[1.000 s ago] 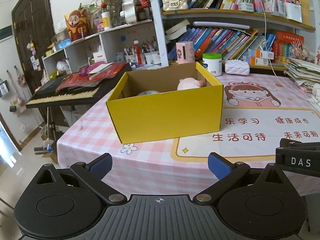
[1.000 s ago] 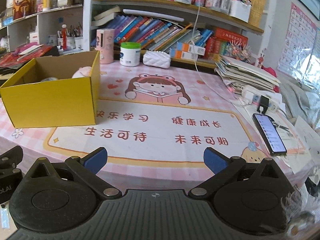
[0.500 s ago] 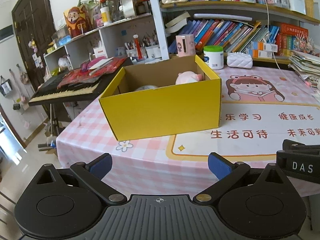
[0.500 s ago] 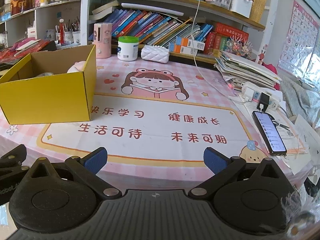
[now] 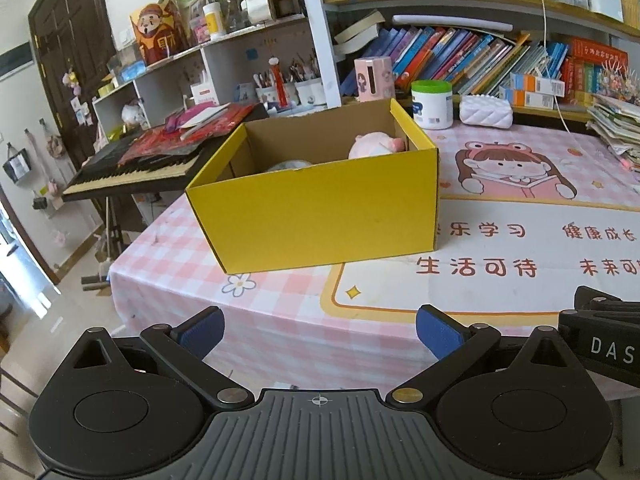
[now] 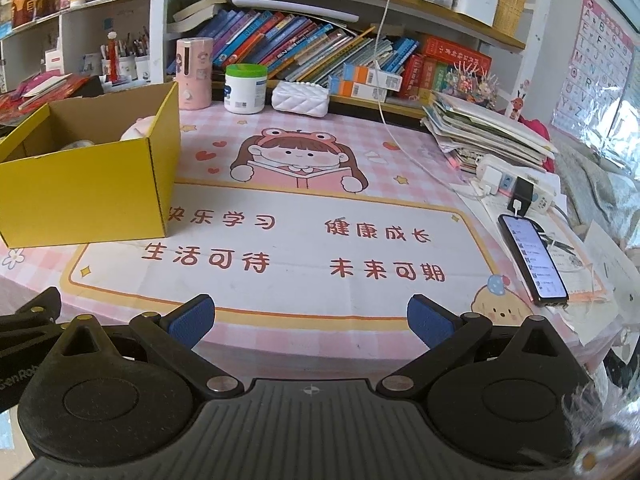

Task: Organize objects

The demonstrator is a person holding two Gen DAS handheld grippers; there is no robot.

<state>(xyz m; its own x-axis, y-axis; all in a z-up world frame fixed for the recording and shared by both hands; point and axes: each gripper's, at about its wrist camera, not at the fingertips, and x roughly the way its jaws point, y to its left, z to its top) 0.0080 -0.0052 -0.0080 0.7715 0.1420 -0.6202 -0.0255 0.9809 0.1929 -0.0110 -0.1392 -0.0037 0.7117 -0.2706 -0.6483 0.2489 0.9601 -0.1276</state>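
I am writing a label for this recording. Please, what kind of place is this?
Most likely a child's study room at home. Shelves packed with books stand behind the table, an alphabet poster hangs on the wall, the table mat shows a cartoon girl reading, and a keyboard piano stands beside the table.

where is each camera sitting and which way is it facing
Left wrist view: sits on the left tongs, facing forward over the table's near left edge at the open yellow cardboard box; both blue-padded fingers show, spread apart, with part of the right tongs at the frame's right edge.
Right wrist view: sits on the right tongs, facing across the pink cartoon table mat toward the bookshelf; its fingers are spread, holding nothing.
Shared: the yellow box, the mat and the green-lidded white jar.
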